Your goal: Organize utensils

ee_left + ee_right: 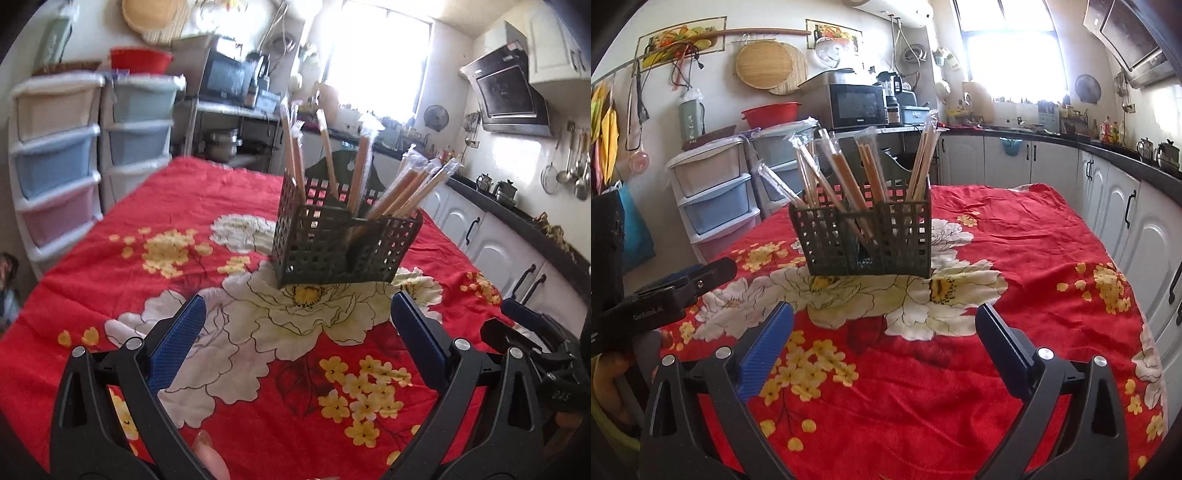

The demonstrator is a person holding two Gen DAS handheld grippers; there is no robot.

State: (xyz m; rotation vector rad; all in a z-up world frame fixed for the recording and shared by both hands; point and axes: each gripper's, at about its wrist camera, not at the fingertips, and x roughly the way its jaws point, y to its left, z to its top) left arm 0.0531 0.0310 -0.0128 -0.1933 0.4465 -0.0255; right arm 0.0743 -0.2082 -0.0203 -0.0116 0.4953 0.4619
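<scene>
A dark green slotted utensil basket (343, 245) (864, 240) stands on the red flowered tablecloth (236, 406) (1015, 266). Several plastic-wrapped wooden chopsticks (360, 177) (842, 173) lean upright in its compartments. My left gripper (297, 314) hovers over the cloth in front of the basket, open, with nothing between its blue pads. My right gripper (884, 319) stands the same way, open and empty, short of the basket. In the right wrist view the left gripper (683, 284) shows at the left edge; in the left wrist view the right gripper (532, 332) shows at the right edge.
Plastic drawer towers (59, 162) (713, 199) stand beyond the table's far left. White kitchen cabinets under a dark counter (517, 236) (1126, 199) run along the right. A microwave (857, 103) sits behind the table, and a bright window (1012, 59) glares at the back.
</scene>
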